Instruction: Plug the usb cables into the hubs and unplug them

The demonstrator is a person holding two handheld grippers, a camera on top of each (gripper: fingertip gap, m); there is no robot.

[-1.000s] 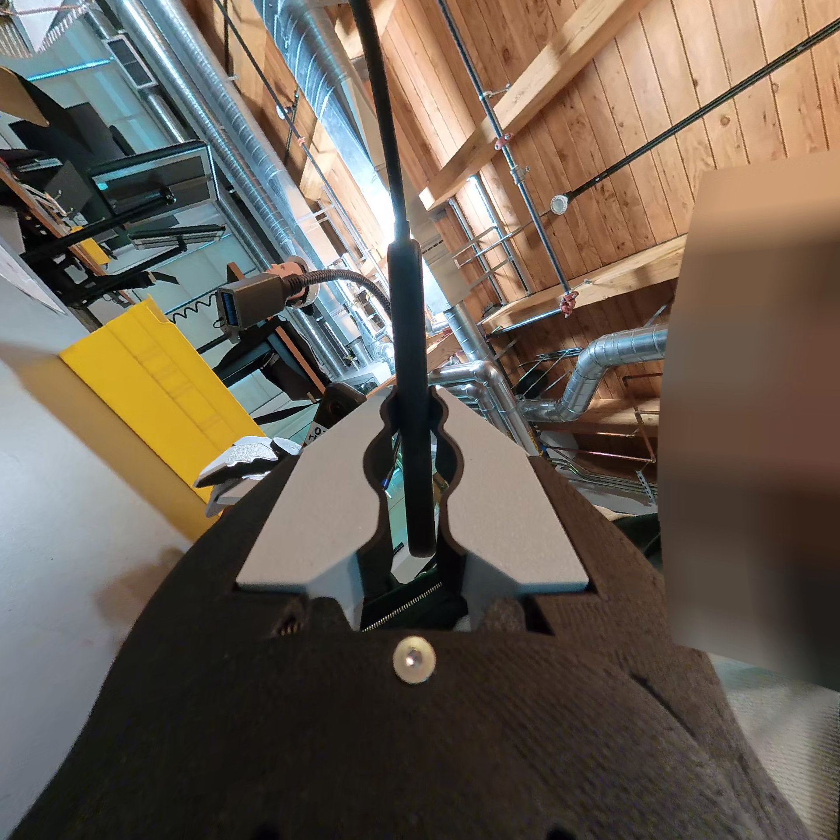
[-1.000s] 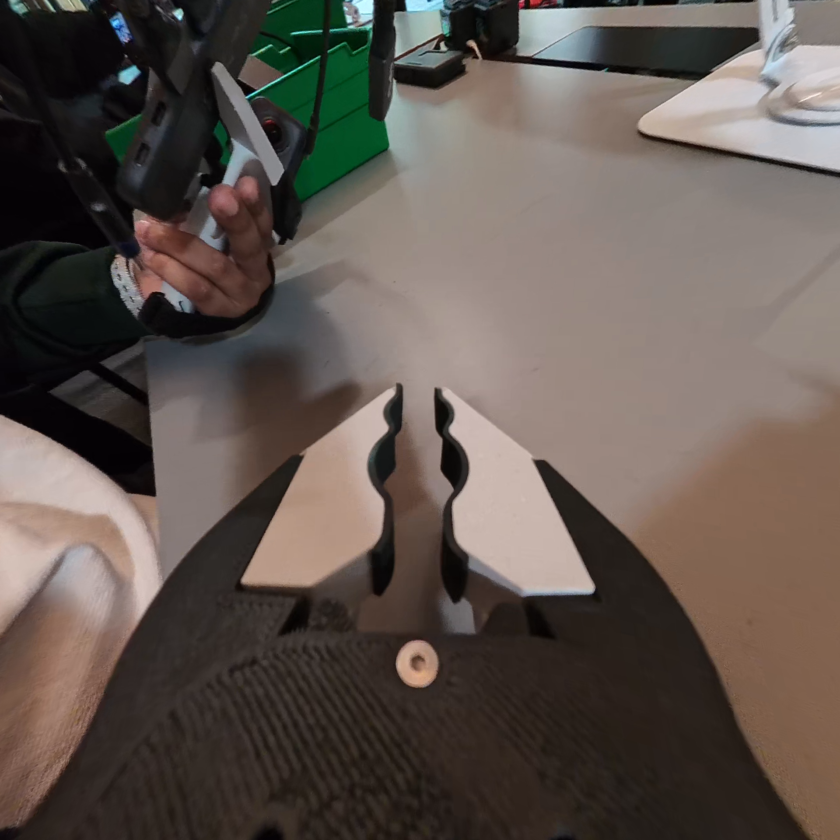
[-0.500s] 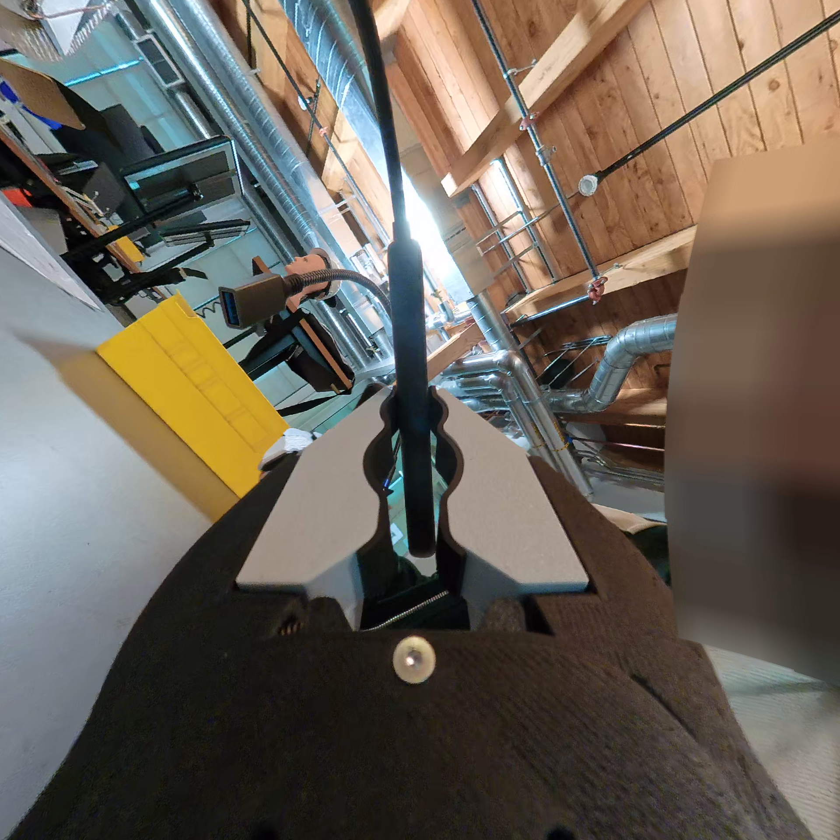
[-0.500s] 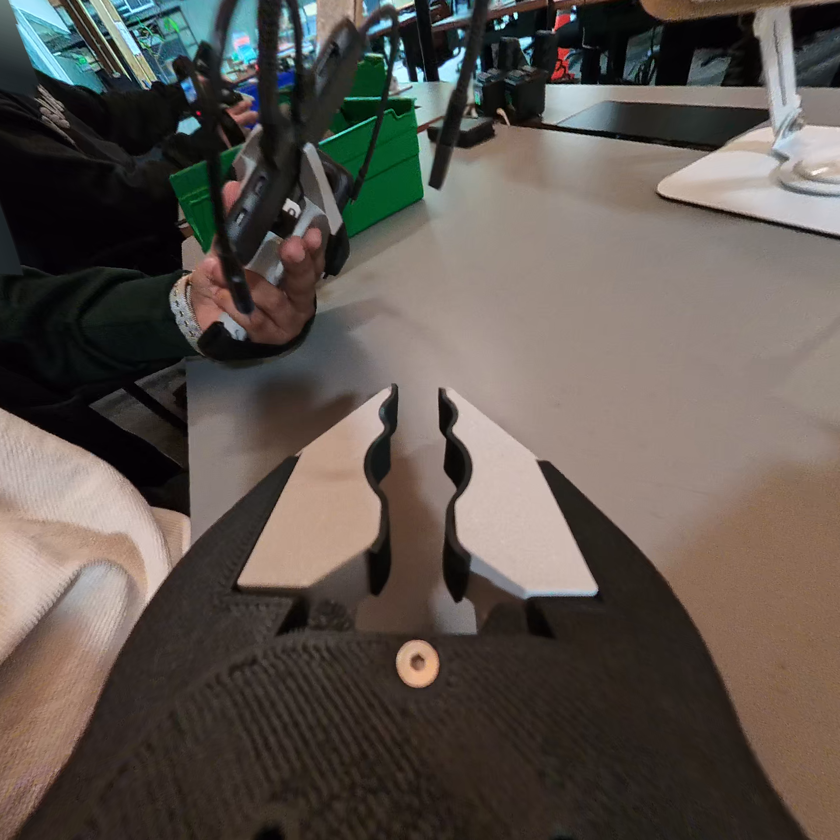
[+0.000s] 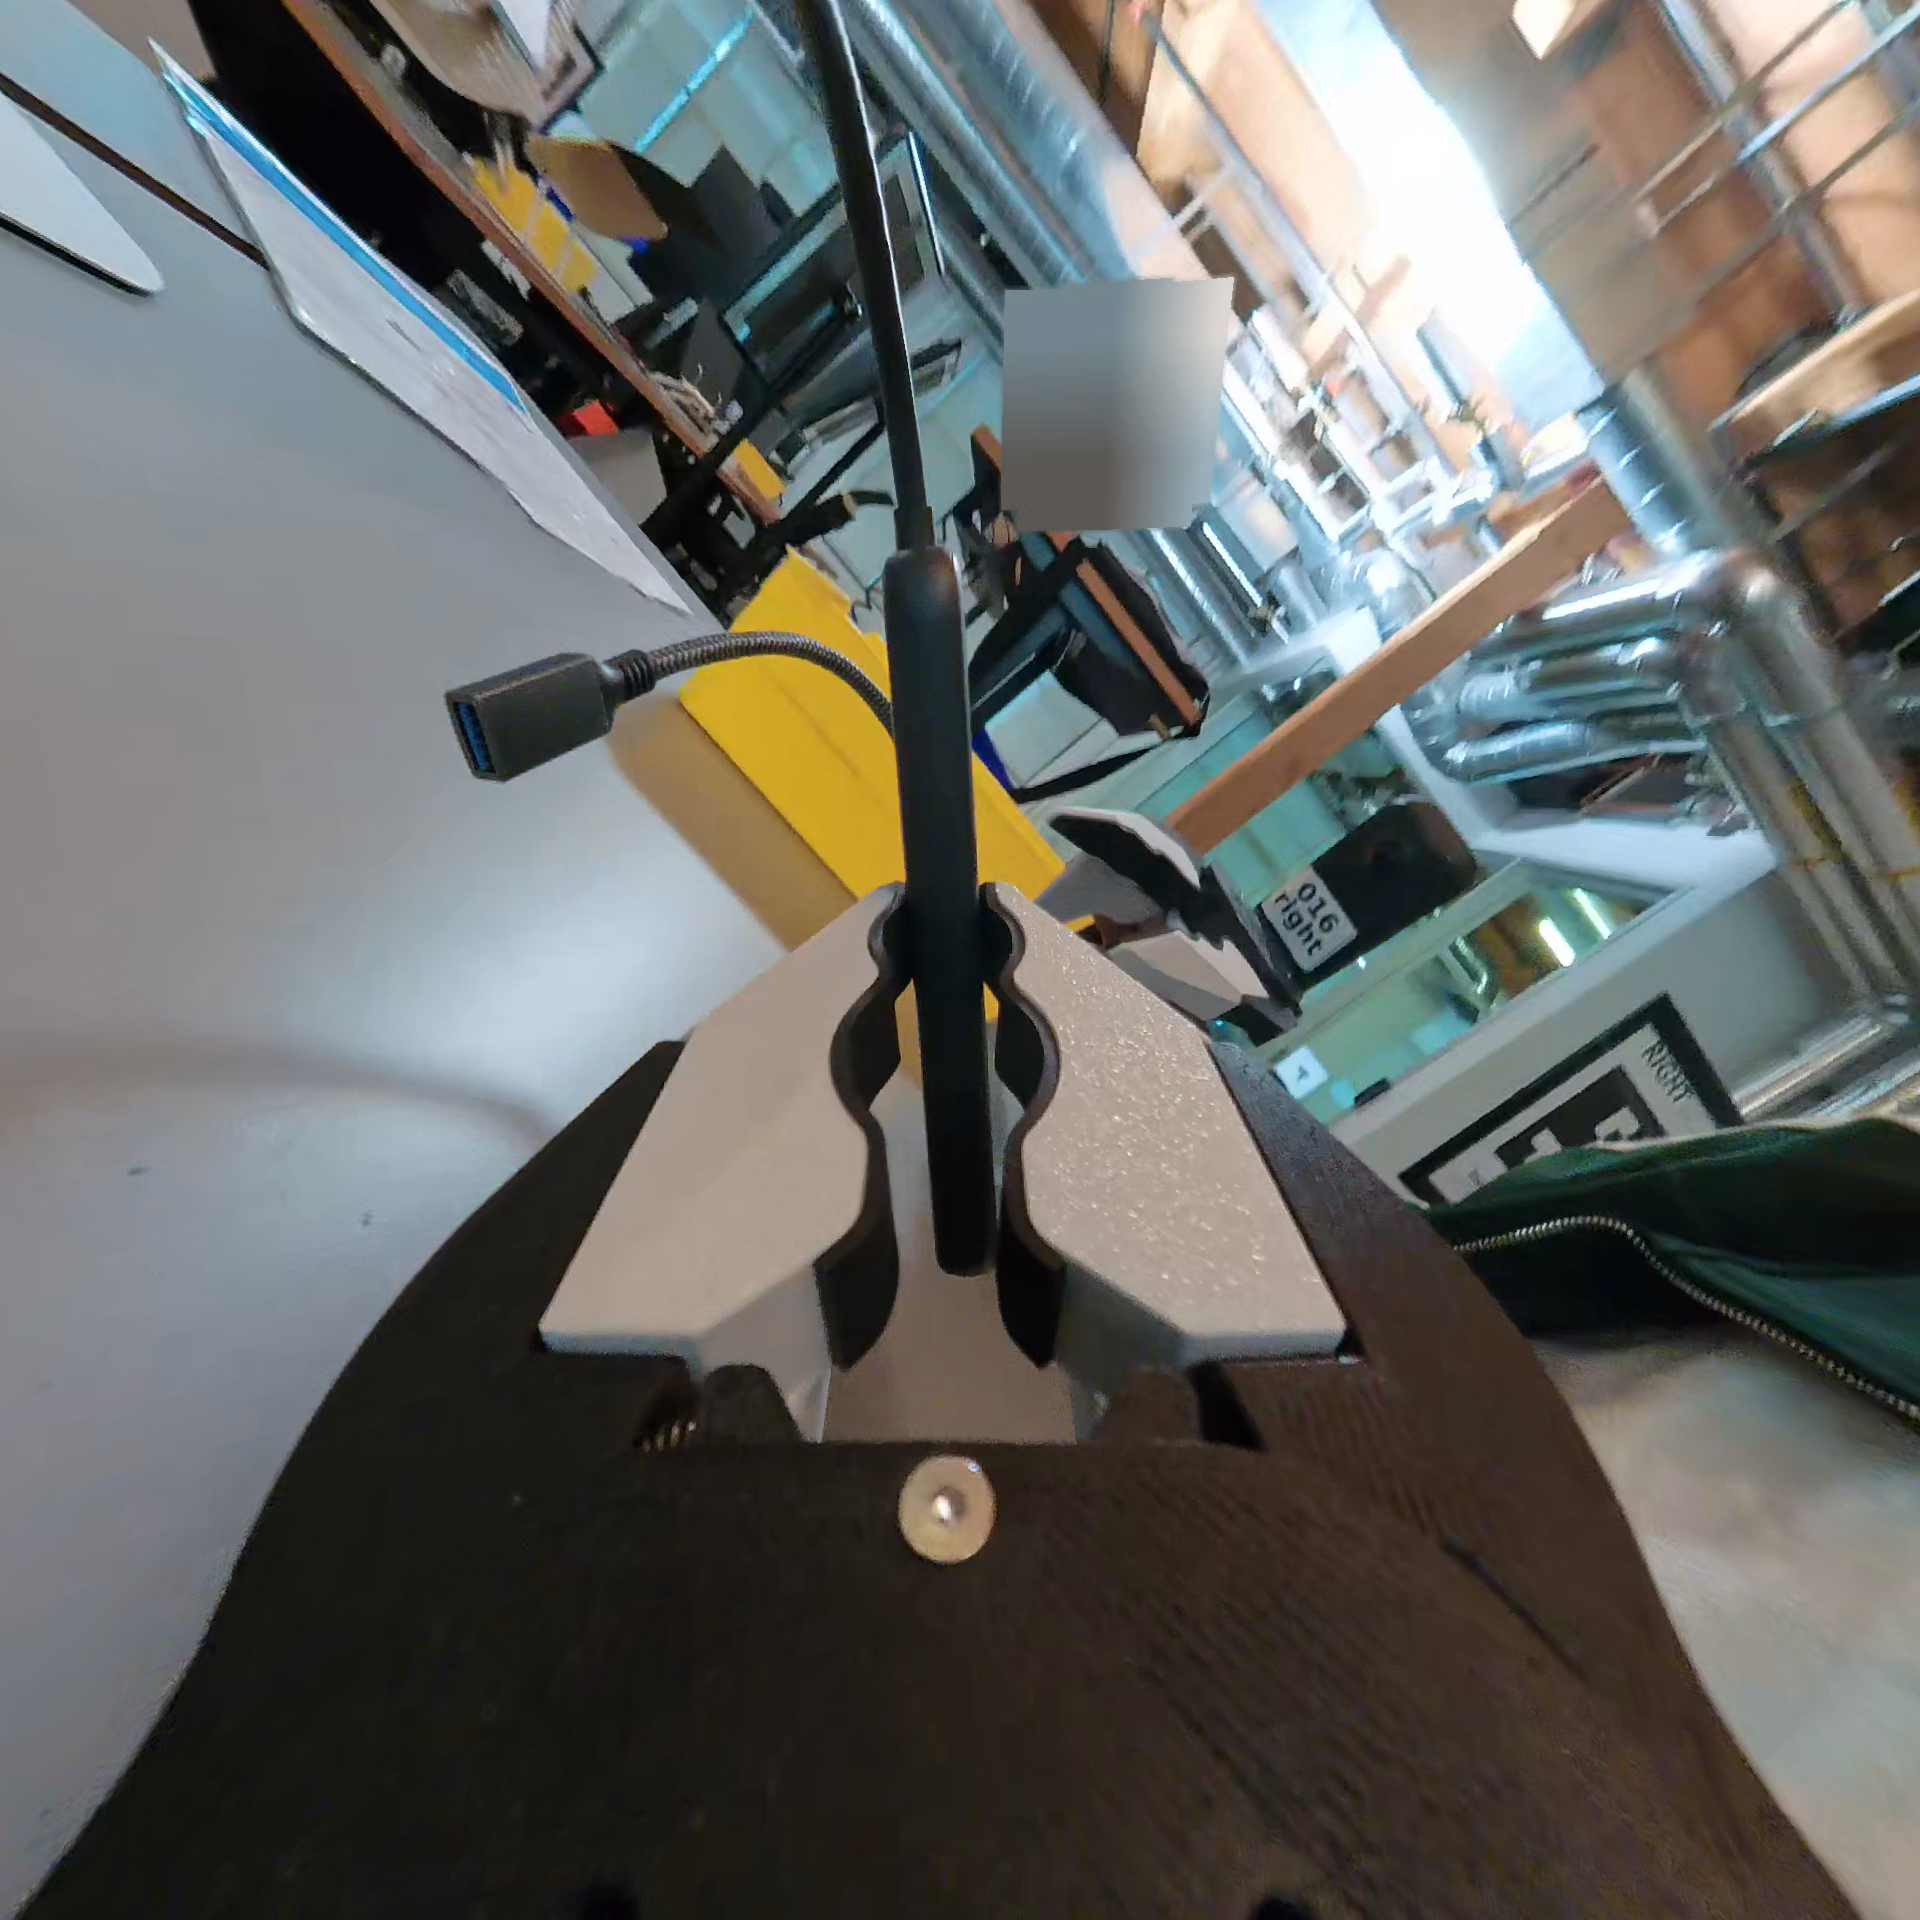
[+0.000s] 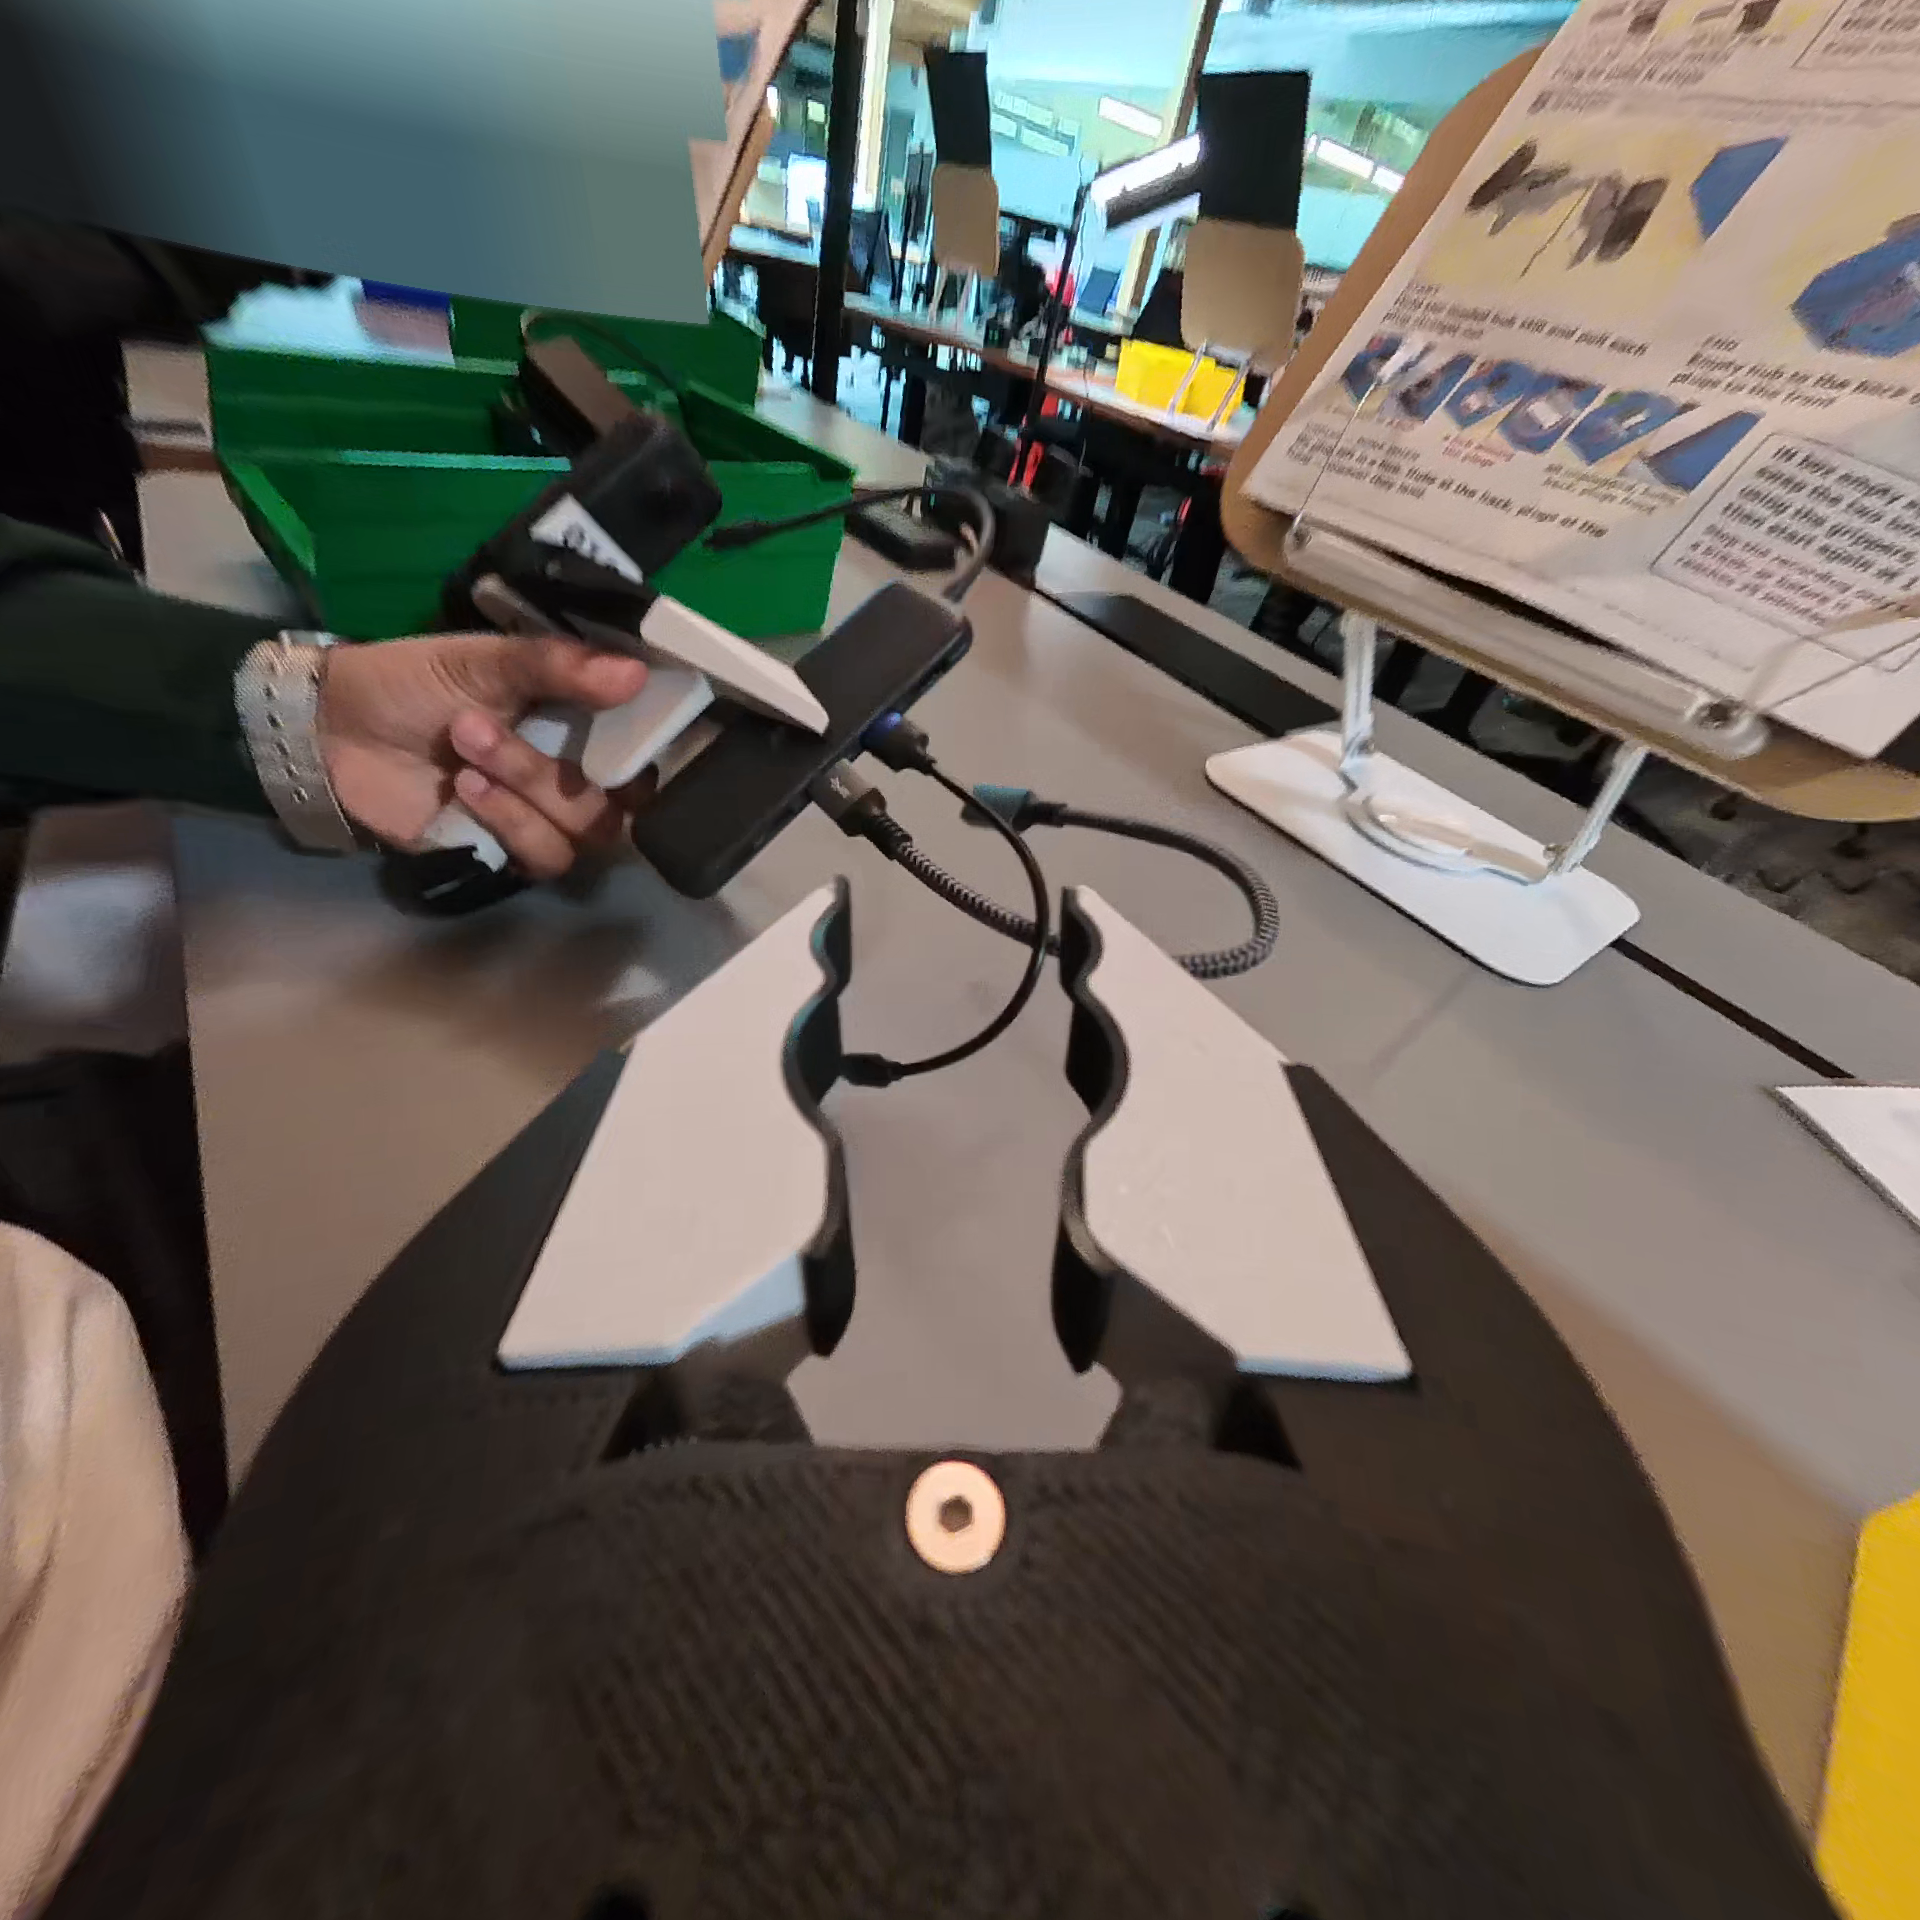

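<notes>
My left gripper [image 5: 940, 909] is shut on a black USB hub [image 5: 928, 727], seen edge-on between its fingers, with the hub's own lead running up out of frame. A braided cable [image 5: 769, 655] curves left from the hub and ends in a grey socket [image 5: 525, 717]. In the right wrist view the left gripper [image 6: 727, 681] holds the hub [image 6: 831, 717] just above the grey table [image 6: 1507, 1195]. A thin black cable [image 6: 1023, 935] and the braided cable [image 6: 1236, 914] are plugged into the hub's side. My right gripper [image 6: 951, 904] is open and empty, close in front of these cables.
Green bins [image 6: 520, 499] stand behind the left hand. A stand with an instruction sheet [image 6: 1610, 364] on a white base [image 6: 1455, 862] is at the right. A yellow bin [image 5: 831, 769] sits near the right gripper [image 5: 1153, 904]. A paper sheet [image 6: 1860, 1132] lies at right.
The left gripper has swung down from pointing at the ceiling to near table level, bringing the hub and cables in front of the right gripper. The right gripper has opened wider.
</notes>
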